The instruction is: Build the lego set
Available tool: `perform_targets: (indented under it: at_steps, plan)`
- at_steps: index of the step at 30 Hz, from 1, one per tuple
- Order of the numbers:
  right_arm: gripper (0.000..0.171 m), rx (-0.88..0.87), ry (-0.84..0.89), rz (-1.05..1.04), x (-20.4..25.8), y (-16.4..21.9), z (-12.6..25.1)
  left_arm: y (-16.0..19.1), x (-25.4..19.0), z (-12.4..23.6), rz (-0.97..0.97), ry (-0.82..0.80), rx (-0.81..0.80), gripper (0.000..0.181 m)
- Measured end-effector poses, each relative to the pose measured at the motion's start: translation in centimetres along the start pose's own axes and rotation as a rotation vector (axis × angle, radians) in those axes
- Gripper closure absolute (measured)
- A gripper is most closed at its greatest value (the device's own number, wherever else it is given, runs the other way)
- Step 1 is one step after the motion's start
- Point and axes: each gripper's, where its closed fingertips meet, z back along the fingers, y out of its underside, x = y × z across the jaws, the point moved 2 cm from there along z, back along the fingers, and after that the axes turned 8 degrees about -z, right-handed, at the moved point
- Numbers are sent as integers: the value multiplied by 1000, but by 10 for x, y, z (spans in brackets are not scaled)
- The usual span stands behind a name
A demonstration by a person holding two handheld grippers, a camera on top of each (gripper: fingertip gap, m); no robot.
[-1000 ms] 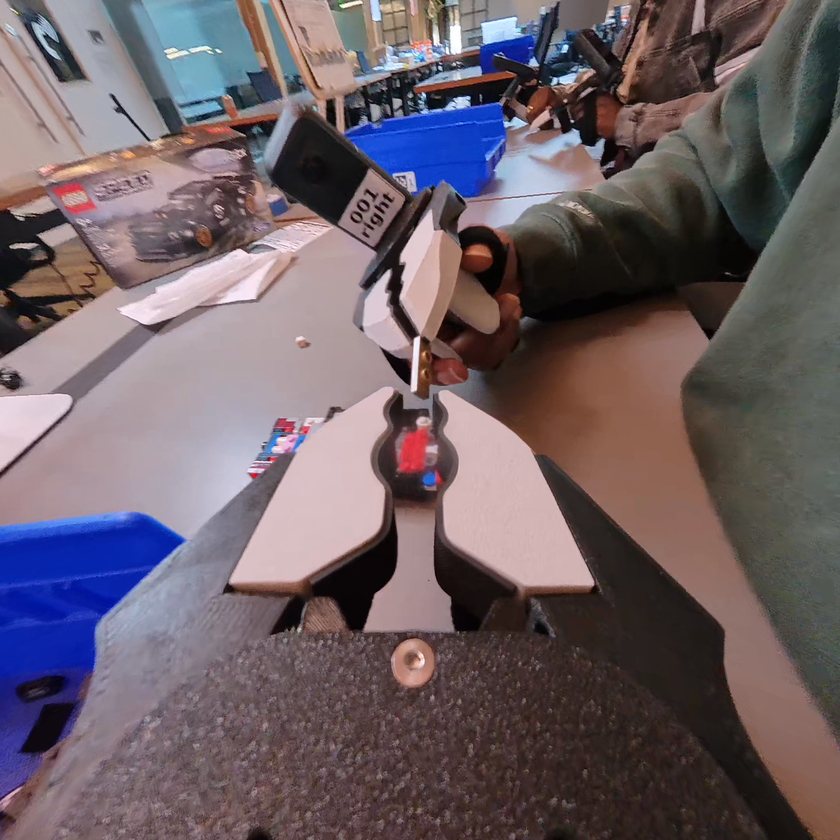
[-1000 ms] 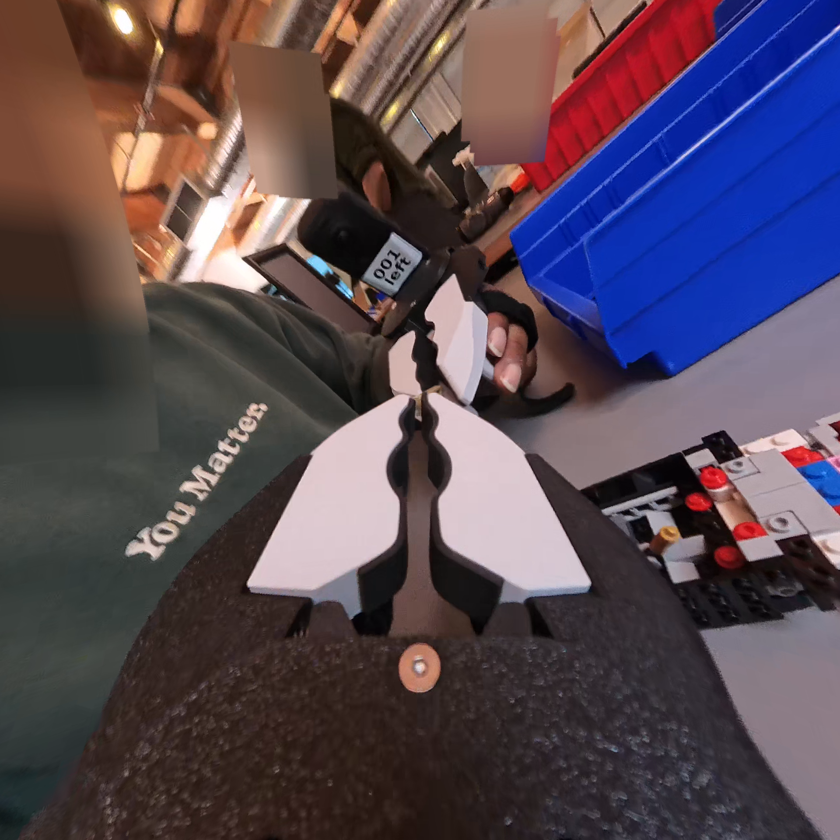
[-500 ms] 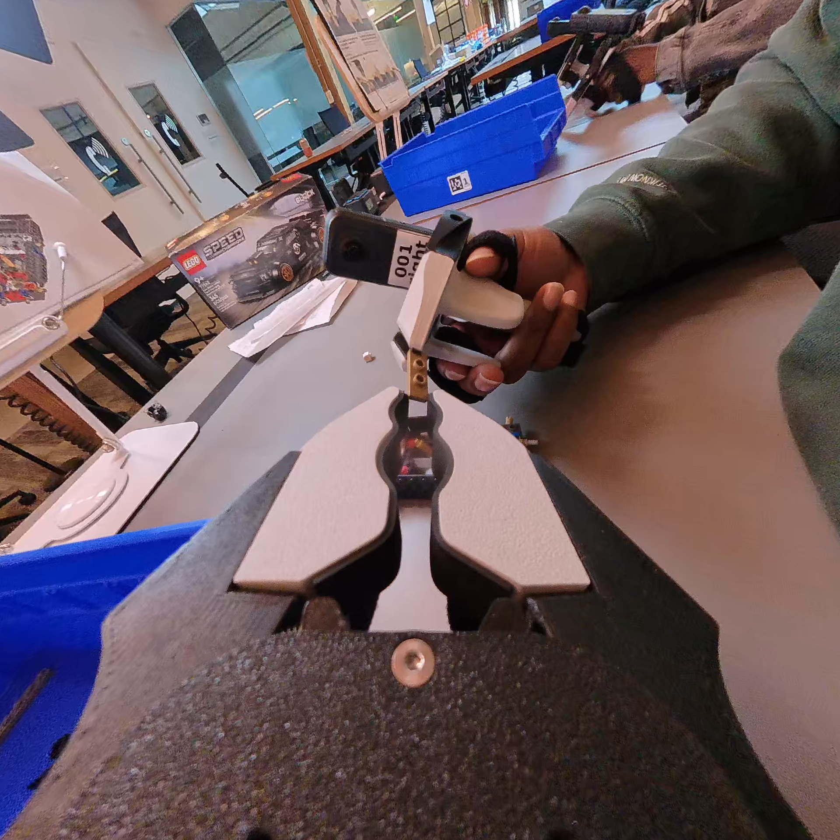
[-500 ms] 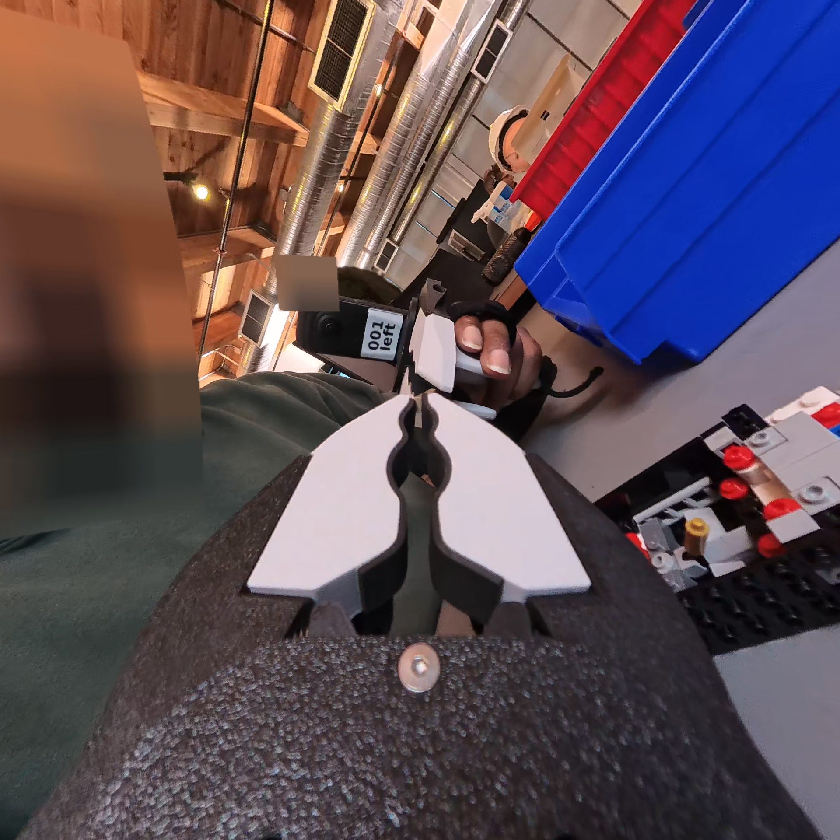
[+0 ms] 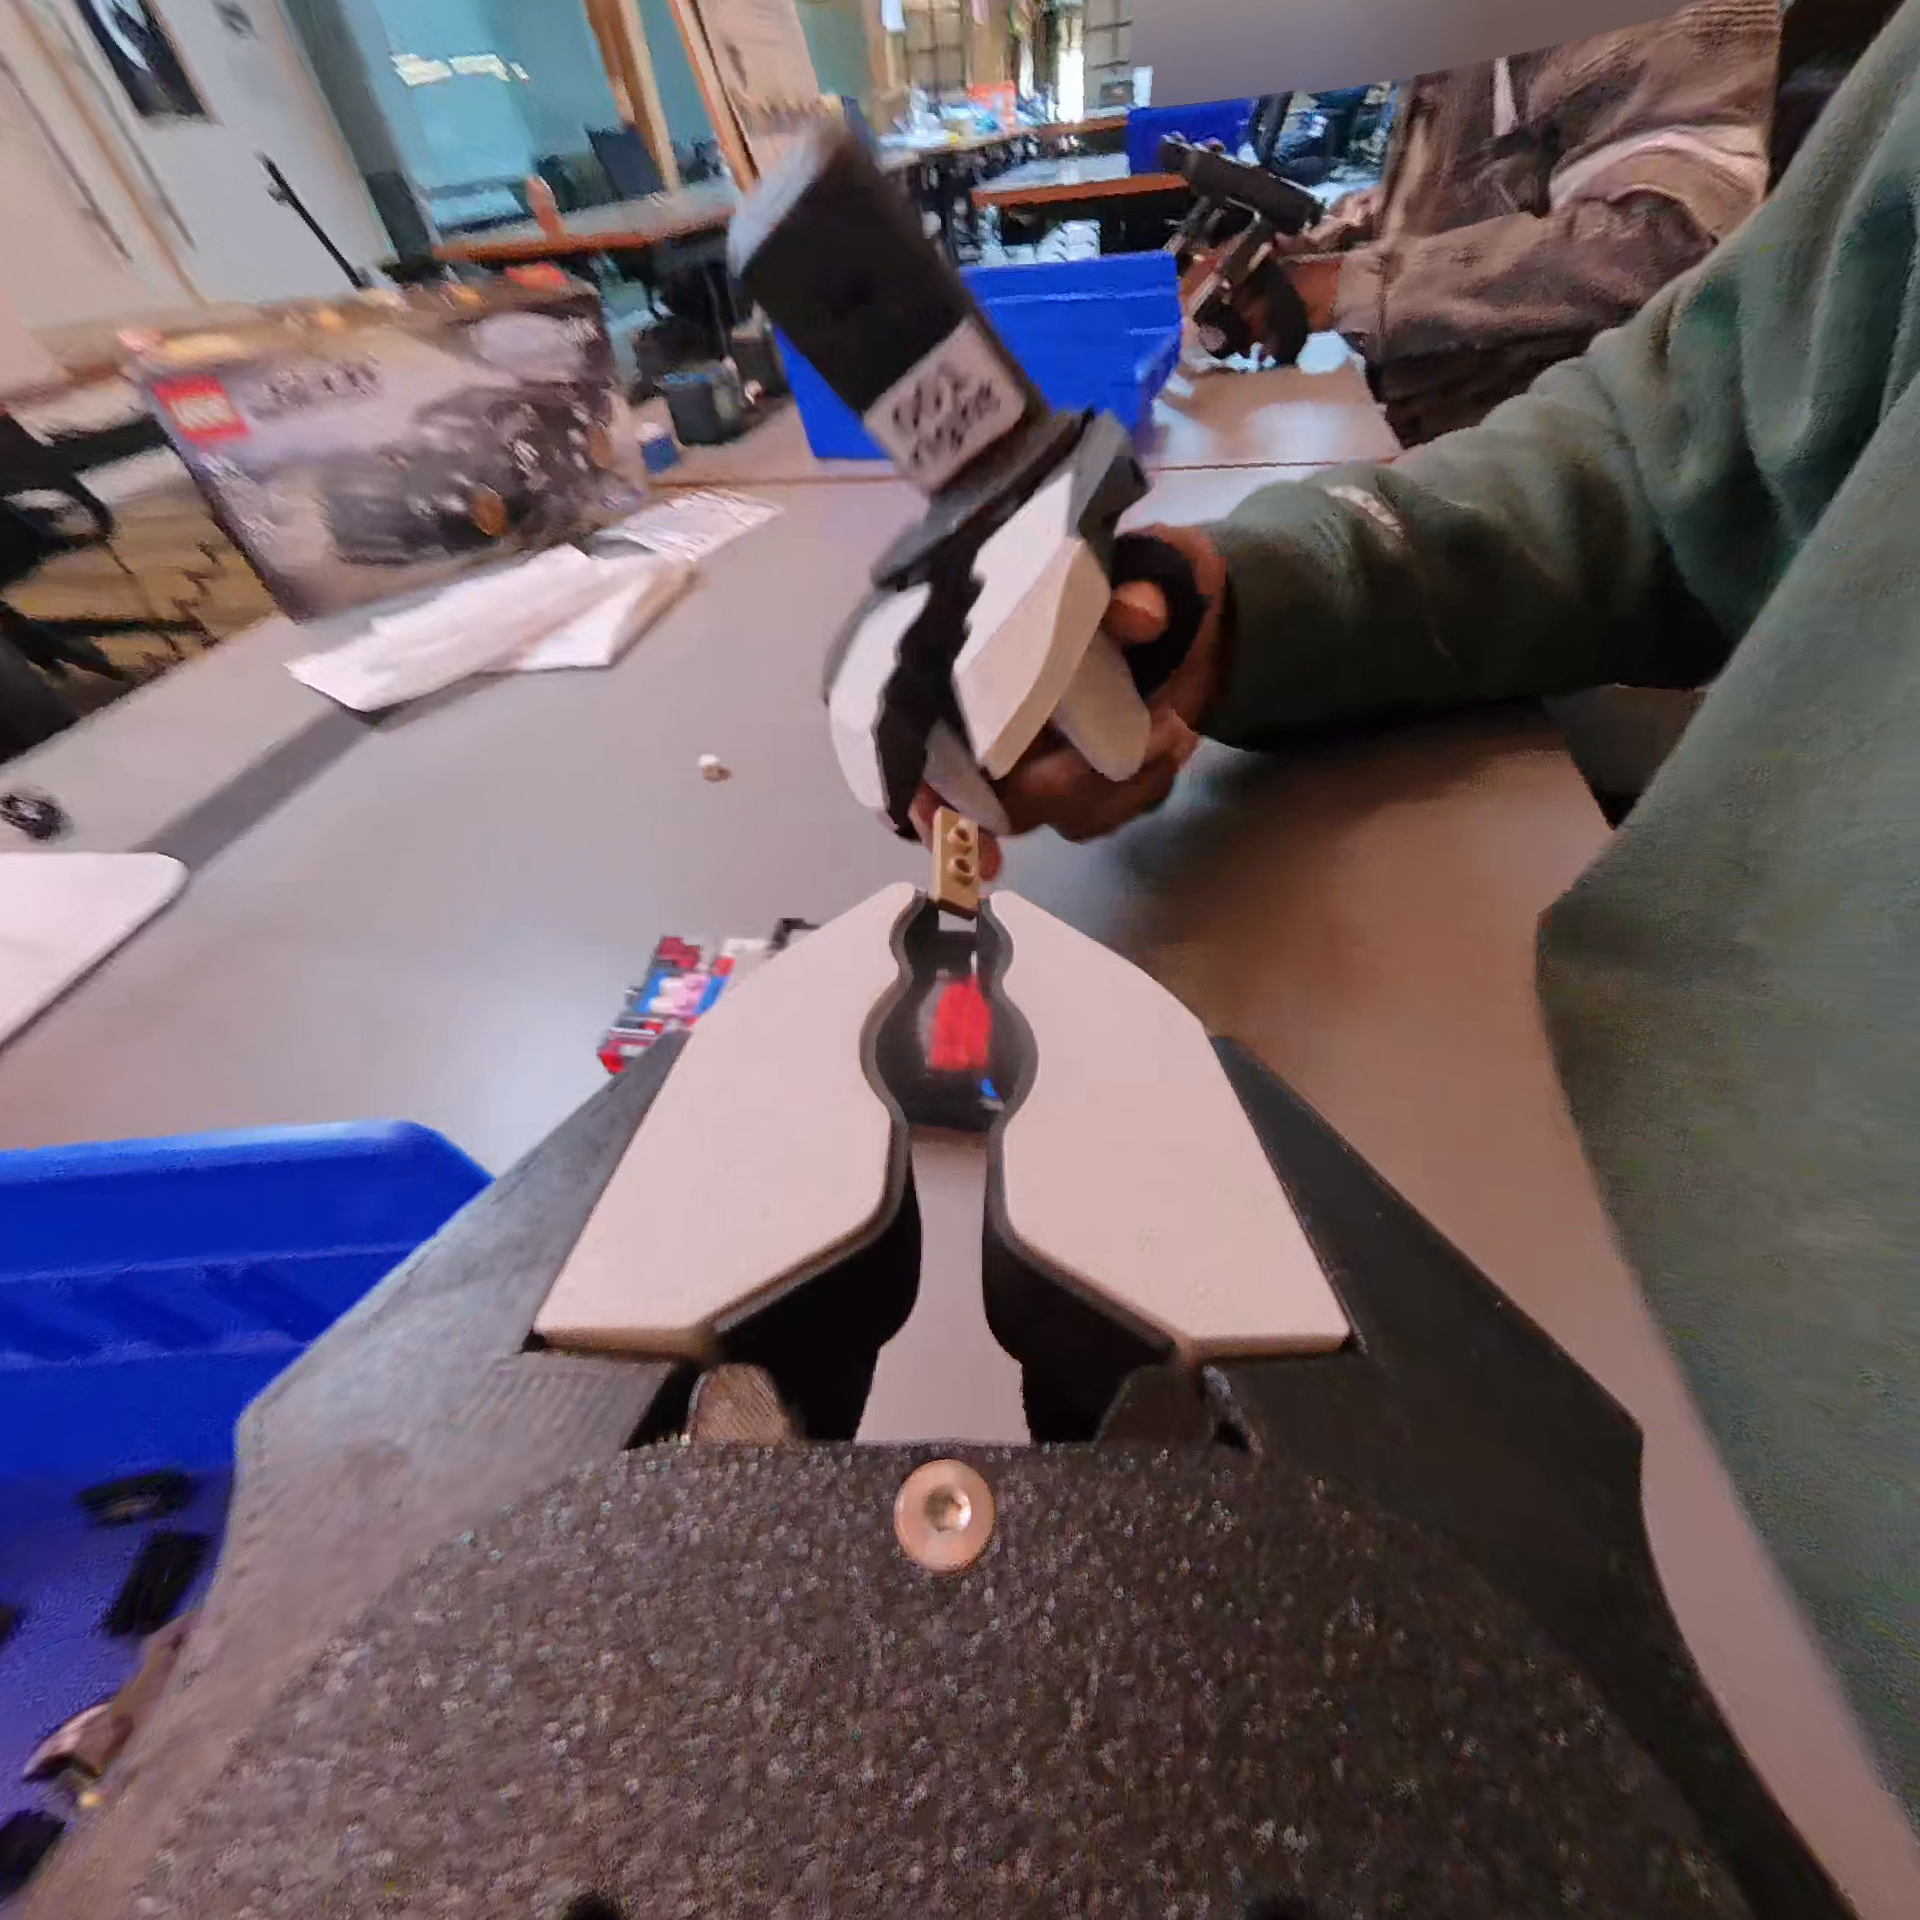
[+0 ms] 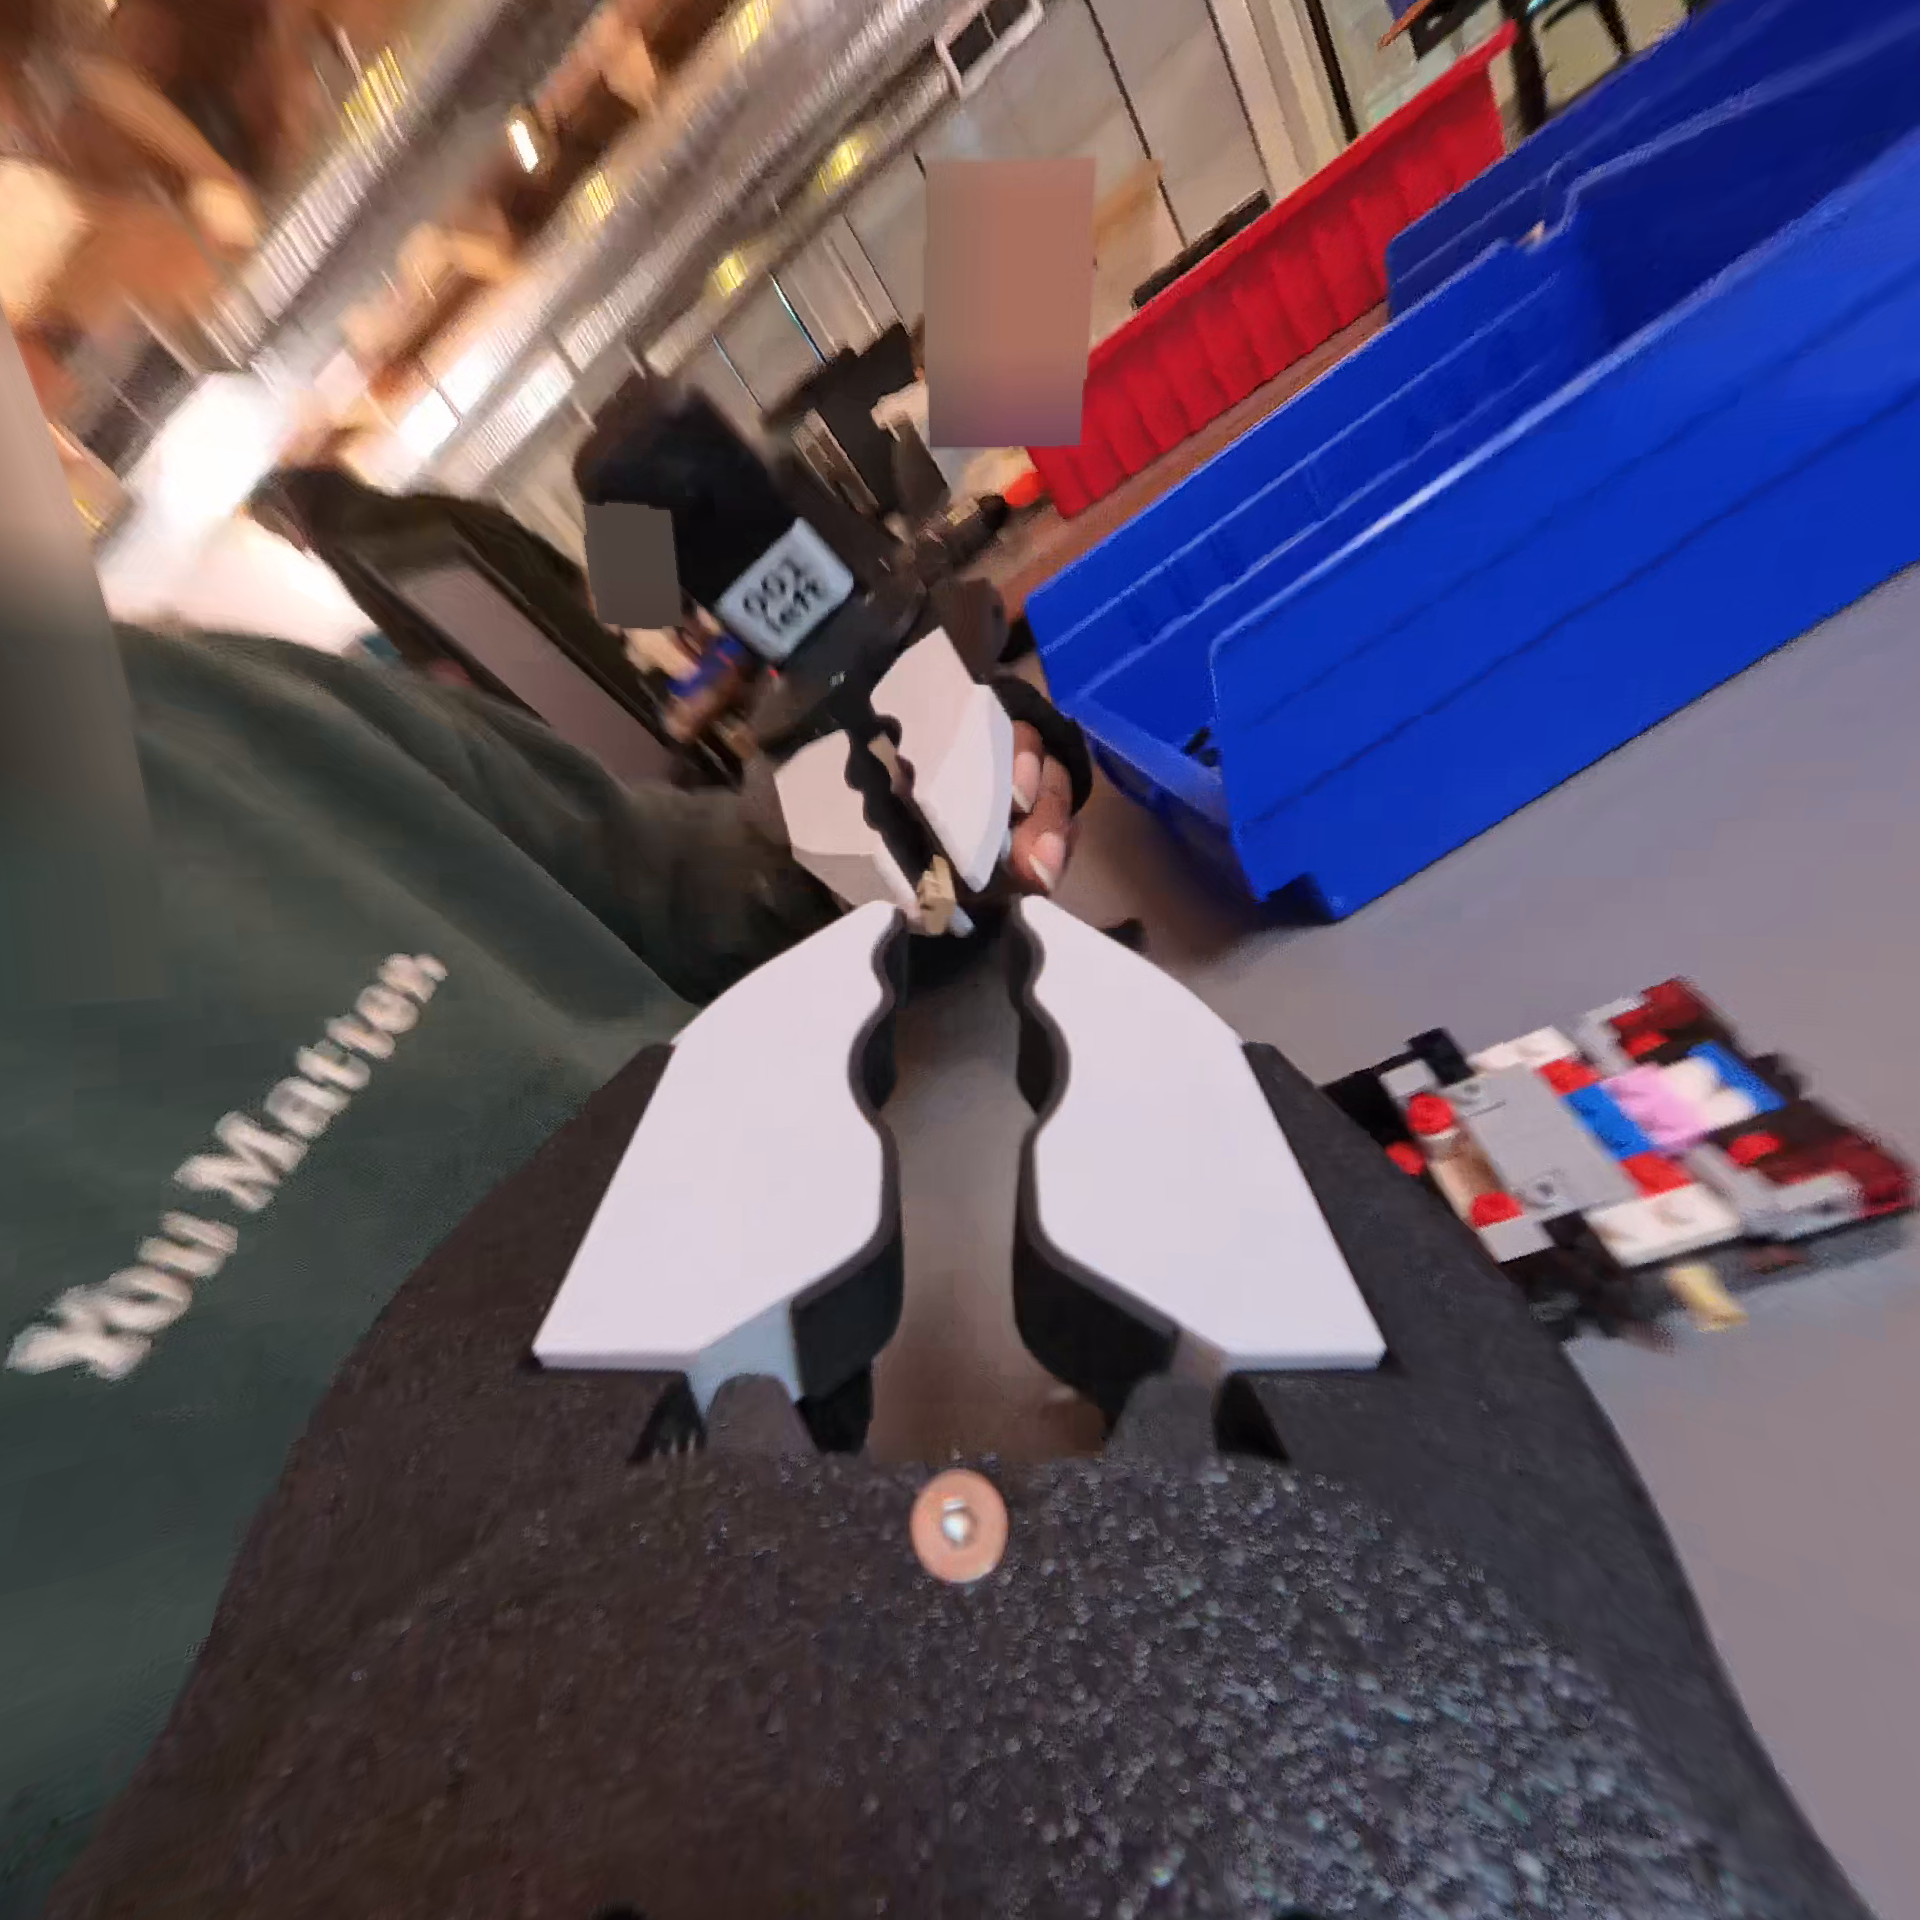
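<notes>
**Handover done: the tan plate is now with my left gripper.**

Half a second ago my right gripper (image 6: 954, 920) was pinched on the tan plate (image 5: 956, 857). Now its jaws stand apart and the piece is no longer between them. My left gripper (image 5: 954, 912) is clenched on the plate's lower end, which sticks up out of its fingertips, held in the air above the table (image 5: 468, 883), with the right gripper's tips just beyond it. I judge the regrasp finished, so placing comes next. The part-built model (image 6: 1621, 1143) lies flat on the table, in from its edges, short of the blue bin (image 6: 1507, 623) and below and beyond the left fingers.
</notes>
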Motion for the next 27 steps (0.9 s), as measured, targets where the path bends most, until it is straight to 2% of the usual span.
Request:
perform_targets:
  at_steps: [2, 6, 9, 17, 27]
  plan:
    - [146, 76, 89, 197, 2, 8, -1, 4, -4, -3, 21, 32, 11, 174]
    - [145, 217, 194, 492, 3, 30, -10, 11, -13, -9, 16, 78, 52, 174]
    - [161, 268, 255, 571, -2, 36, -12, 14, -18, -11, 4, 106, 72, 174]
    - [163, 318, 277, 620, -3, 40, -11, 19, -21, -13, 13, 131, 89, 174]
    - [163, 293, 238, 431, -5, 39, -13, 18, -17, -12, -74, 70, 82, 173]
